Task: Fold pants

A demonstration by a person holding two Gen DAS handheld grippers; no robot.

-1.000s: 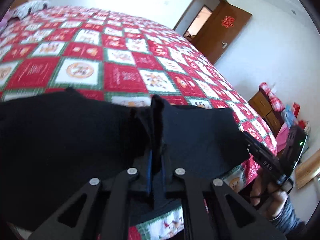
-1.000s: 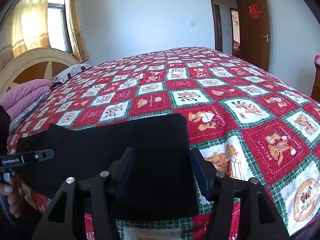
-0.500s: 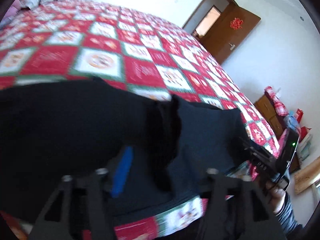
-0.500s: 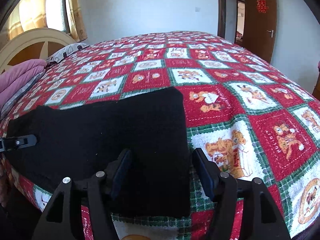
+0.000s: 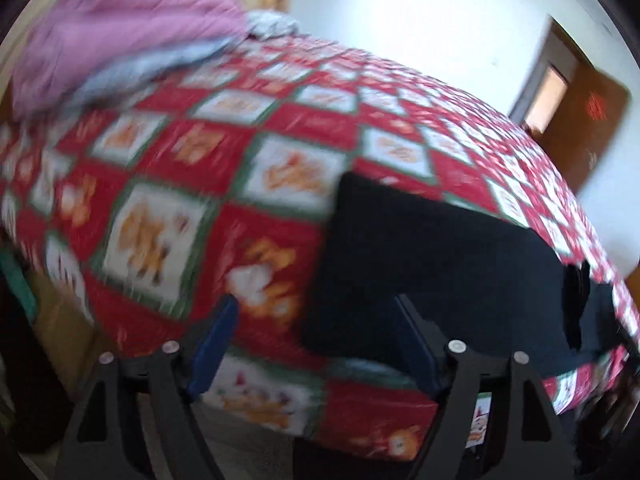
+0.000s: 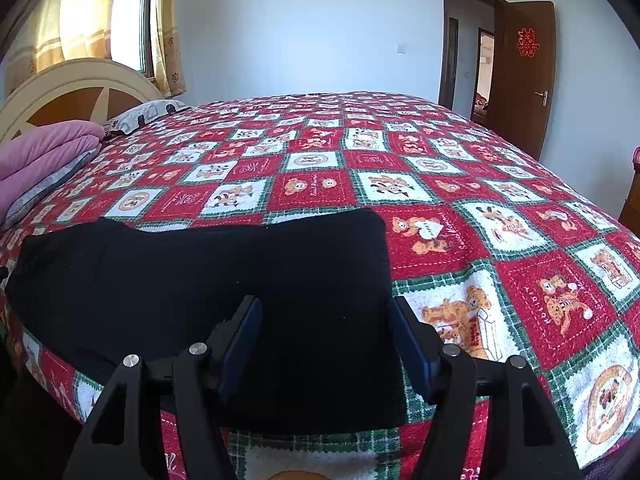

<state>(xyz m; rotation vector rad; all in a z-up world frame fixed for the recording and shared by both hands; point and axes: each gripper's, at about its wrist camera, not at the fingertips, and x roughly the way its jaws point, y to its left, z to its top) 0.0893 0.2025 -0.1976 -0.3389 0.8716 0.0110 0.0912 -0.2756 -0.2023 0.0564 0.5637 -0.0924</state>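
The black pants (image 6: 208, 292) lie flat on the bed's red, white and green checked bedspread (image 6: 400, 168), near its close edge, spread lengthwise along that edge. In the right wrist view one squared end of the garment sits just in front of the right tongs (image 6: 326, 340); the far end reaches the left side of the picture, below the pink folded quilt (image 6: 44, 156) and the patterned pillow (image 6: 144, 114) by the cream headboard (image 6: 76, 88).

Right tongs: jaws apart, blue pads either side of the near end of the pants, with no cloth pinched between them. The left pad overlaps the black fabric in the picture; the right pad stands at the garment's right border, over the bedspread.

Left tongs (image 5: 320, 344): jaws apart and having just been opening; nothing is between them. This view is heavily blurred, so fine detail is unreliable. The tongs straddle the left end of the pants (image 5: 440, 264): the left pad is over bare bedspread (image 5: 192, 184), the right pad over black cloth. Whether either pad touches the surface cannot be told. The pants run from there to the right of the picture, where a raised fold or lump in the cloth appears near the bed's edge. The pink quilt (image 5: 120, 24) fills the upper left.

A brown door (image 6: 524, 76) with a red paper ornament stands open in the far wall.
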